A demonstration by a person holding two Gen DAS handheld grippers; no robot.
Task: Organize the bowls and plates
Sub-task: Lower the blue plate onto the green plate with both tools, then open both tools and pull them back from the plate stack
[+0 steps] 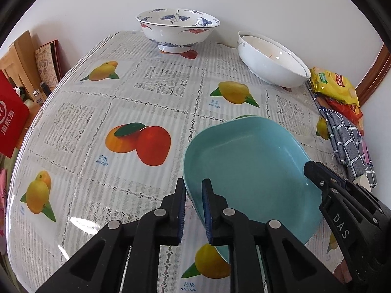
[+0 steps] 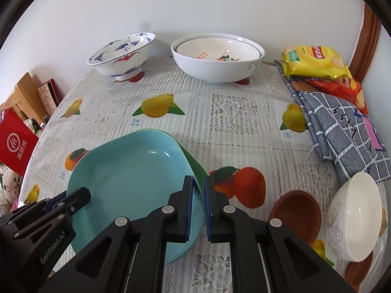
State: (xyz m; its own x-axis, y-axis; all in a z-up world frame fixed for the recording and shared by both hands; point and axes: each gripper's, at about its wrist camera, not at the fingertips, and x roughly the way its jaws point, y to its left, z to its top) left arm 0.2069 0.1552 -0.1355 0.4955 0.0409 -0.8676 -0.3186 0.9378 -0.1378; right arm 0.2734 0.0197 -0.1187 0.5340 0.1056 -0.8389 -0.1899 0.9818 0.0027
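Turquoise plate (image 1: pixel 246 168), squarish, is held tilted above the fruit-print tabletop (image 1: pixel 136 97), gripped at opposite rims: the left gripper (image 1: pixel 194 210) is narrowed on its near-left edge, the right gripper (image 2: pixel 198 204) narrowed on its right edge. A green plate (image 2: pixel 195 166) is seen just beneath it. Toward the wall are listed a blue-and-red patterned bowl (image 1: pixel 178 28) and a large white bowl (image 2: pixel 217 59) with a smaller bowl (image 2: pixel 217 50) nested inside. Near the right edge are recorded a brown bowl (image 2: pixel 297 210), a tilted white bowl (image 2: pixel 354 217), a checked cloth (image 2: pixel 342 134) and snack bags (image 2: pixel 315 61).
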